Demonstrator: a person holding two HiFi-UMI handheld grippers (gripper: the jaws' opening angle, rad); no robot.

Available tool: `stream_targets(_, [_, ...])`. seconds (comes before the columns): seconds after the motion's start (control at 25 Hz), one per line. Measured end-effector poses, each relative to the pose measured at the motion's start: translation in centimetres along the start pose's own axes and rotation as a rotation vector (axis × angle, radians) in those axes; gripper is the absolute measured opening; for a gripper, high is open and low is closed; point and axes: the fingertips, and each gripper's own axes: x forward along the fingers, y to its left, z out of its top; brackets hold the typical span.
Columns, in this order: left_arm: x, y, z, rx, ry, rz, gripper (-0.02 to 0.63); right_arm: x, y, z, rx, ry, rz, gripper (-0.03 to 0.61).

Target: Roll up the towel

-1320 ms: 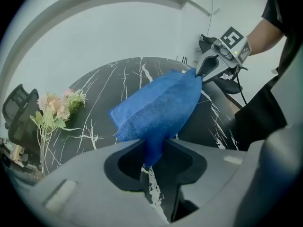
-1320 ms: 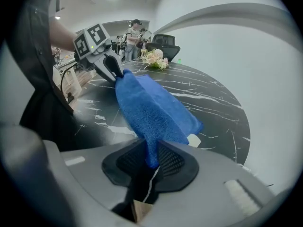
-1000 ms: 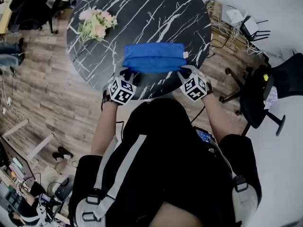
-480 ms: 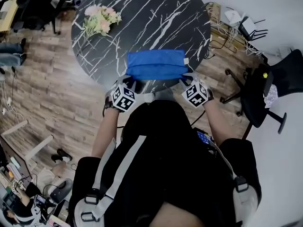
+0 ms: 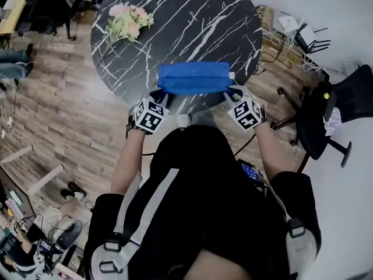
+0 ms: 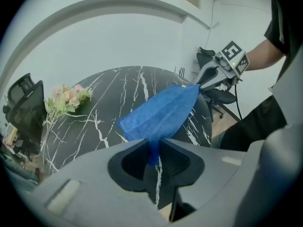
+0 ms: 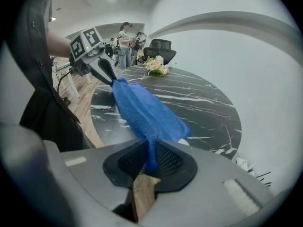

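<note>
Holding the folded blue towel [image 5: 195, 78] taut over the near edge of the table [image 5: 175, 16], left gripper [image 5: 162, 95] and right gripper [image 5: 228, 92] each clamped on a corner, risking a slipped corner and lopsided roll through uneven pull.

Towel [image 5: 194, 78] fuzzy matt cloth, table [image 5: 192, 22] glossy marble-look, floor [image 5: 58, 115] wood planks.

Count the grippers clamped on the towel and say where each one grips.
2. The left gripper pinches the towel at its near left corner; the right gripper pinches its near right corner. Neither grip is hidden.
</note>
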Motion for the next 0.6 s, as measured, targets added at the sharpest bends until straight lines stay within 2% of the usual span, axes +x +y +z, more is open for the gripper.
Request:
stream_targets(0.12, [-0.3, 1.4, 1.3, -0.026, -0.018, 0.012, 0.084, -0.1, -1.7, 1.5, 0.017, -0.03, -0.02, 0.058])
stream_targets(0.32, [0.2, 3.6, 3.4, -0.018, -0.028, 0.037, 0.087, 0.8, -4.3, 3.1, 0.01, -0.042, -0.038, 0.06])
stream_targets(0.6, [1.8, 6.4, 5.0, -0.043, -0.011, 0.05, 0.087, 2.7, -7.1, 4.2, 0.01, -0.03, -0.022, 0.064])
